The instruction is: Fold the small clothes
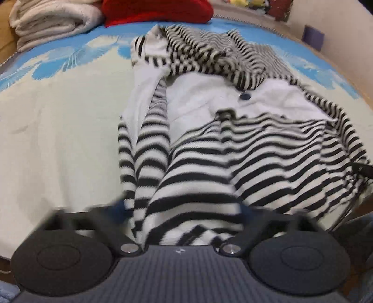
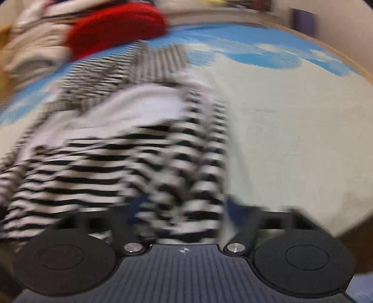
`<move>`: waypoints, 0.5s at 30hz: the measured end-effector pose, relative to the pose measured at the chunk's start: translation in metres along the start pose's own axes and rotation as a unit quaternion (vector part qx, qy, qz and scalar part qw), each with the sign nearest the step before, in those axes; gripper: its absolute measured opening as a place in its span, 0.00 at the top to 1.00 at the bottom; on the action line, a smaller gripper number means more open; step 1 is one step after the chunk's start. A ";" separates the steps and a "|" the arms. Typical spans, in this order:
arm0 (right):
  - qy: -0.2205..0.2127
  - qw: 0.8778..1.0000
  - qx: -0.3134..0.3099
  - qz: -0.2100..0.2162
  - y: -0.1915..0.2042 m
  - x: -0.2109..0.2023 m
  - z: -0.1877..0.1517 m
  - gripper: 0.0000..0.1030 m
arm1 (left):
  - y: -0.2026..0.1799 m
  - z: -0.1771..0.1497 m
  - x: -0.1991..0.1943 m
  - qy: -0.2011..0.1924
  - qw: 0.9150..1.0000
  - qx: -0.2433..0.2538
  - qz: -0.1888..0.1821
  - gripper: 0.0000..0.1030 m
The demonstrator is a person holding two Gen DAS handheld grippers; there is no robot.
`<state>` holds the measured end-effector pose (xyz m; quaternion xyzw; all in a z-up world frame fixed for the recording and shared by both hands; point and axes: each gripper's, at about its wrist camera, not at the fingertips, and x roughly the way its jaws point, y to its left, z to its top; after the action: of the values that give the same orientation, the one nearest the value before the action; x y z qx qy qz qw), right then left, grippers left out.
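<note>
- No readable writing or brand anywhere. The only mark was a tiny round white emblem [image 1: 179, 251] on the ribbed dark grey body of each tool, too small to make out.
- The task item was a black-and-white striped garment [image 1: 209, 149], soft and fuzzy-looking knit, with a plain white panel and one dark round button [image 1: 245, 96]. It lay rumpled on the bed, filling the middle and the 3 o'clock side of the left wrist view, with its near hem running down to 6 o'clock.
- Left tool [image 1: 184, 209]: the striped hem sat bunched between its two fingers, and the jaws looked clamped on that fabric.
- Right tool [image 2: 184, 207]: that view was badly blurred, but a striped fold was pinched between its fingers too, so gripping the same garment.
- The bed cover [image 1: 58, 128] was smooth and cream, with a blue feathery print along the far edge.
- At 11 o'clock in the left wrist view sat a stack of folded off-white fleecy blankets [image 1: 46, 23], and just beside it at 12 o'clock a rounded red knitted thing [image 1: 158, 10].
</note>
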<state>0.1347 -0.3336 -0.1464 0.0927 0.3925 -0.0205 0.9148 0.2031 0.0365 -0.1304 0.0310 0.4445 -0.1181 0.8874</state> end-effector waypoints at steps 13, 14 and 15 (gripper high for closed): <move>-0.036 0.984 0.124 0.121 -0.041 -0.082 -0.007 0.89 | 0.016 0.002 -0.092 -0.034 0.996 -0.045 -0.065 0.89; -0.032 0.984 0.126 0.126 -0.043 -0.095 -0.013 0.89 | 0.014 -0.004 -0.103 -0.028 0.996 -0.038 -0.071 0.89; -0.026 0.983 0.127 0.129 -0.045 -0.109 -0.019 0.89 | 0.012 -0.010 -0.112 -0.021 0.996 -0.033 -0.076 0.89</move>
<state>0.0405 -0.3780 -0.0874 0.2574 0.3475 0.0454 0.9005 0.1334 0.0702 -0.0476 -0.0343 0.4302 -0.1711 0.8857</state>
